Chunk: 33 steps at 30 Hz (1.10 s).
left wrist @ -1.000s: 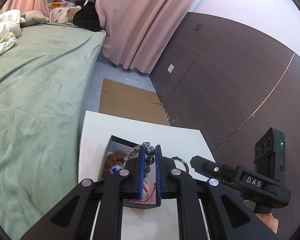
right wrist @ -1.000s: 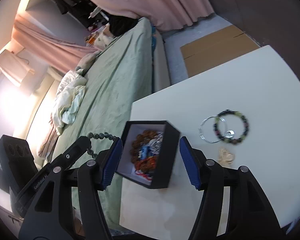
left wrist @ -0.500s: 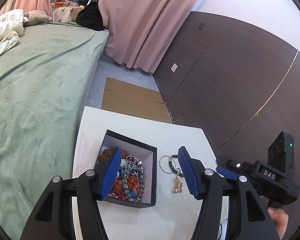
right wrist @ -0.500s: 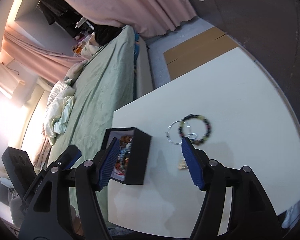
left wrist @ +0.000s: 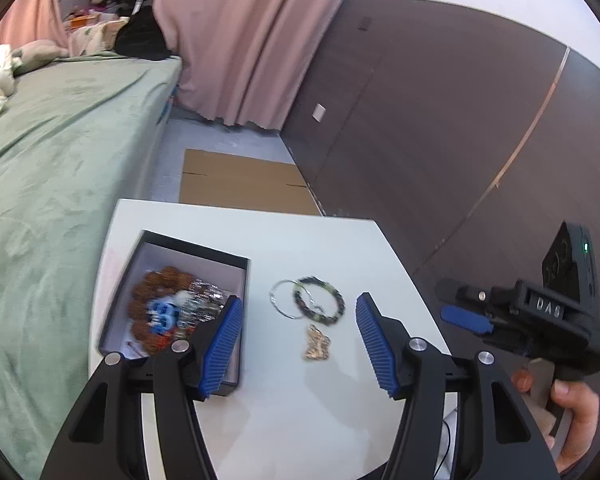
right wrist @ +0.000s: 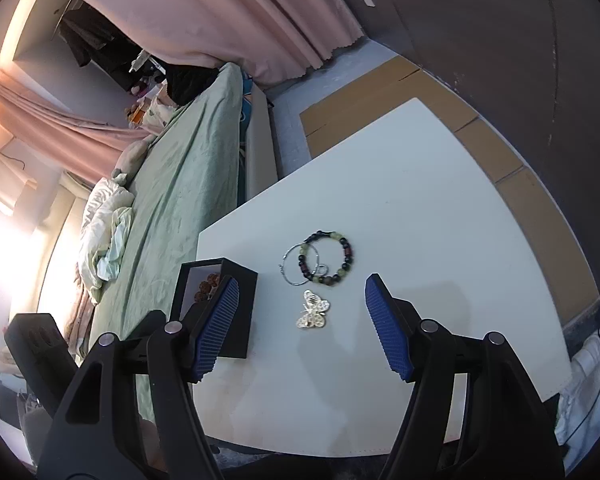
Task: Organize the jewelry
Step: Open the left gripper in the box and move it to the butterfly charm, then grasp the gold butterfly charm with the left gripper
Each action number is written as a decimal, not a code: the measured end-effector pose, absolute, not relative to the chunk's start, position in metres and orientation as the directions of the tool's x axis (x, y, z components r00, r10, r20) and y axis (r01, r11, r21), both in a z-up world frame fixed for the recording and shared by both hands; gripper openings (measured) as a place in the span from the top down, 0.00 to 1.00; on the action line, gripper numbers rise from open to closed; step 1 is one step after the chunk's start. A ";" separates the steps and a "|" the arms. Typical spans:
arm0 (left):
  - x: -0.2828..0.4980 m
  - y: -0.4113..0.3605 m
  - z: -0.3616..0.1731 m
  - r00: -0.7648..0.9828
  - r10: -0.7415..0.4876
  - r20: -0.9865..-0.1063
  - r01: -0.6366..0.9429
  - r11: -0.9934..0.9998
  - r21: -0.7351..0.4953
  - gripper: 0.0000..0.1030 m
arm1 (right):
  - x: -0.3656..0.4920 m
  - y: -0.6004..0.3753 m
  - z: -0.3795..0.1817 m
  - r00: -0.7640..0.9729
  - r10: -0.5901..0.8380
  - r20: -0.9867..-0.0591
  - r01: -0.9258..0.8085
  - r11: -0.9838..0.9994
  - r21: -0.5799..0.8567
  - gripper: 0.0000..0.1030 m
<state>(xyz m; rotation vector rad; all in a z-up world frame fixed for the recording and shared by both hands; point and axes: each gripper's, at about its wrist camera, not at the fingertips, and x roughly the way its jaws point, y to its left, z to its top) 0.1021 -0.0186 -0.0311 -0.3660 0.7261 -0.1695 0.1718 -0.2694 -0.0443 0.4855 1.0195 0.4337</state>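
Note:
A black jewelry box [left wrist: 236,264] sits on the white table [left wrist: 308,240], holding several bead strings and a blue piece. To its right lie a dark beaded bracelet [left wrist: 320,306], a thin silver hoop [left wrist: 278,300] and a gold butterfly brooch [left wrist: 317,347]. My left gripper [left wrist: 298,344] is open and empty above the table, straddling the brooch. My right gripper [right wrist: 300,328] is open and empty, with the brooch [right wrist: 313,310], bracelet [right wrist: 327,258] and hoop [right wrist: 290,264] ahead between its fingers and the box [right wrist: 240,280] at its left finger. The right gripper also shows in the left wrist view [left wrist: 464,318].
A bed with a green cover [left wrist: 52,152] runs along the table's left side. Flat cardboard [left wrist: 240,184] lies on the floor beyond the table. Pink curtains [left wrist: 240,40] and a dark wall [left wrist: 440,120] stand behind. White cloth and a cable [right wrist: 592,364] lie off the table's right edge.
My left gripper opened and let the dark bead string drop into the box, then drew back to the right. My right gripper moved right, from around the box to over the loose jewelry.

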 end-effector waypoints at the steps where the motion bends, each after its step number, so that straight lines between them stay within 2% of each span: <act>1: 0.103 -0.024 -0.033 0.734 -0.280 -0.619 0.033 0.925 -0.379 0.46 | 0.172 -0.273 -0.045 0.458 0.554 -0.695 -0.112 0.812 0.573 0.35; 13: 0.128 -0.071 -0.063 0.660 -0.307 -0.686 0.100 0.941 -0.325 0.58 | 0.180 -0.300 -0.047 0.459 0.547 -0.700 -0.069 0.807 0.586 0.35; 24: 0.159 -0.093 -0.104 0.577 -0.266 -0.772 0.093 0.961 -0.261 0.68 | 0.204 -0.308 -0.062 0.439 0.522 -0.731 -0.013 0.818 0.576 0.17; 33: 0.179 -0.096 -0.129 0.520 -0.224 -0.824 0.072 0.973 -0.219 0.73 | 0.211 -0.298 -0.064 0.411 0.525 -0.745 -0.043 0.828 0.560 0.17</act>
